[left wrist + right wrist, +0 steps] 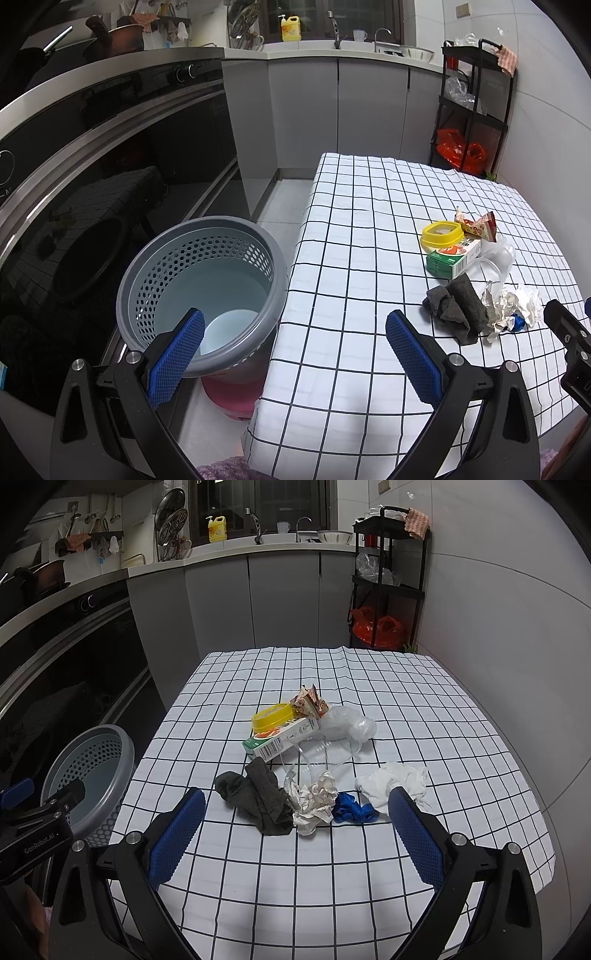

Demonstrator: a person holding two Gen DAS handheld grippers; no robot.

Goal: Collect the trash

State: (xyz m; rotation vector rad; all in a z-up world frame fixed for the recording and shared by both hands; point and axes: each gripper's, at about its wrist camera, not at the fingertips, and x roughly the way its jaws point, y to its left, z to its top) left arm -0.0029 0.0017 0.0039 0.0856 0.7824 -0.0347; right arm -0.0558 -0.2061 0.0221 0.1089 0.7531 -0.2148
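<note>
left tool point(295, 347) wide open, right tool point(297, 829) wide open, both empty

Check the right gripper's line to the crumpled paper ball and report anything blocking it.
Nothing visible blocks it. The right gripper is open over bare checkered cloth, and the crumpled paper ball lies straight ahead. The dark cloth and blue wrapper flank it closely on either side.

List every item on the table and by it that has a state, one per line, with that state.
left gripper: open, empty
right gripper: open, empty
grey basket: upright beside the table, holding a white bowl
yellow tub: lying tilted
carton: on its side
dark cloth: bunched
paper ball: crumpled
blue wrapper: scrunched
white tissue: crumpled
clear plastic bag: crumpled
</note>
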